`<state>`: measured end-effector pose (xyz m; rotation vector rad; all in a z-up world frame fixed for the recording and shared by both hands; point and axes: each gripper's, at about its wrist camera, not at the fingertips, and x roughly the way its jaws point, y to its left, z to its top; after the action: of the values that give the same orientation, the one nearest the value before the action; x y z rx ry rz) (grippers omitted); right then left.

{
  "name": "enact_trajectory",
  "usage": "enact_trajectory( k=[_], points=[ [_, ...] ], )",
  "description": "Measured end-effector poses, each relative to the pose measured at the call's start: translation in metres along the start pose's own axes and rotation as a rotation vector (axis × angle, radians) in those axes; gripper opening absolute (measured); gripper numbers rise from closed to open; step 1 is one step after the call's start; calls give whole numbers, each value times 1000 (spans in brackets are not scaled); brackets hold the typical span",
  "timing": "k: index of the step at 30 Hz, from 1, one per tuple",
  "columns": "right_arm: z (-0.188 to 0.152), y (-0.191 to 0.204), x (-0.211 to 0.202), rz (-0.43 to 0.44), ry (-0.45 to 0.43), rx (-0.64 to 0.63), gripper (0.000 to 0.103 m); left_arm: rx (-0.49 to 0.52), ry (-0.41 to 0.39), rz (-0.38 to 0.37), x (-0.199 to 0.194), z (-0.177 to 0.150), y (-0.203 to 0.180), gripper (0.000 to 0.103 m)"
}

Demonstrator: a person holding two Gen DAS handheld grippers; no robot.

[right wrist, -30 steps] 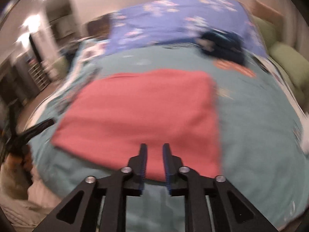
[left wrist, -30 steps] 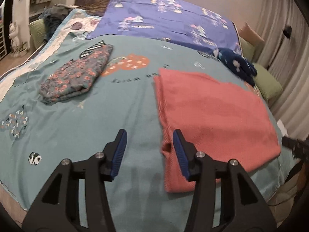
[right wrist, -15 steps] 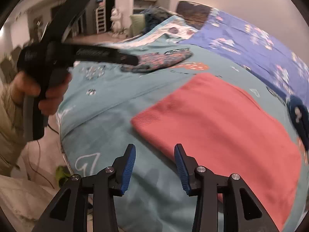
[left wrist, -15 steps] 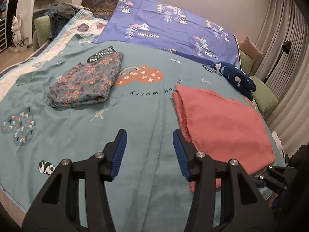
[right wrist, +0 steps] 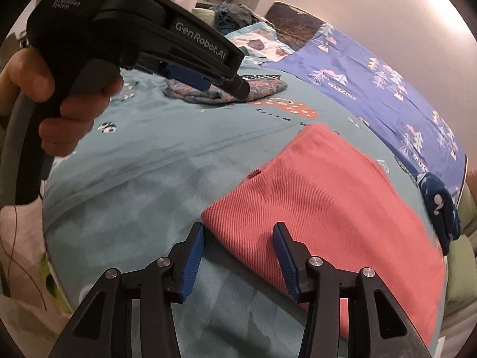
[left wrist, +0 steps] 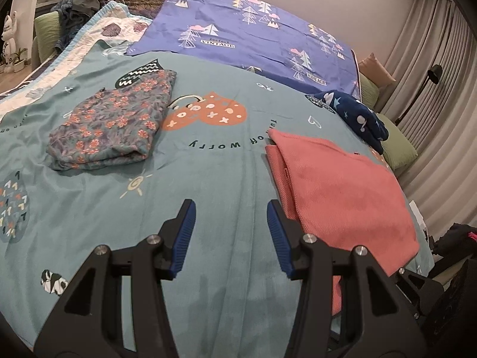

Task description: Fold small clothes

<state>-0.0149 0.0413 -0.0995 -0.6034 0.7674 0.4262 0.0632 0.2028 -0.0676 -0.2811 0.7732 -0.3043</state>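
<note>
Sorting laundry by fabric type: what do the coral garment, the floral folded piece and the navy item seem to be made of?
Coral garment: looks like a knit or twill-like weave, matte, with fine diagonal ribbing visible. Floral folded piece: seems a thin, soft printed cloth, perhaps cotton jersey; it drapes limply at the folds. Navy item: appears plush or fleecy, with soft rounded bulk, though too small to be sure.

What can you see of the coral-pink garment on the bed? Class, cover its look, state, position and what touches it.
The coral-pink garment looks like ribbed or twill-textured knit, folded into a flat, roughly rectangular stack with layered edges showing along one side. It lies on the teal printed bedspread, near the bed's front edge. The right gripper, jaws open, straddles its near corner without pinching it. The left gripper, also open, hovers beside its edge. A small hole or buttonhole shows near one edge.
</note>
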Motion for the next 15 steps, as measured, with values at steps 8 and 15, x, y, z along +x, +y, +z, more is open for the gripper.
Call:
enact_trajectory(
  k=[8, 15],
  points=[
    [2, 3, 0, -21, -30, 42, 48, -13, 32, -58, 13, 6, 2, 53],
    [1, 9, 0, -62, -62, 20, 48, -15, 92, -193, 43, 25, -10, 54]
  ],
)
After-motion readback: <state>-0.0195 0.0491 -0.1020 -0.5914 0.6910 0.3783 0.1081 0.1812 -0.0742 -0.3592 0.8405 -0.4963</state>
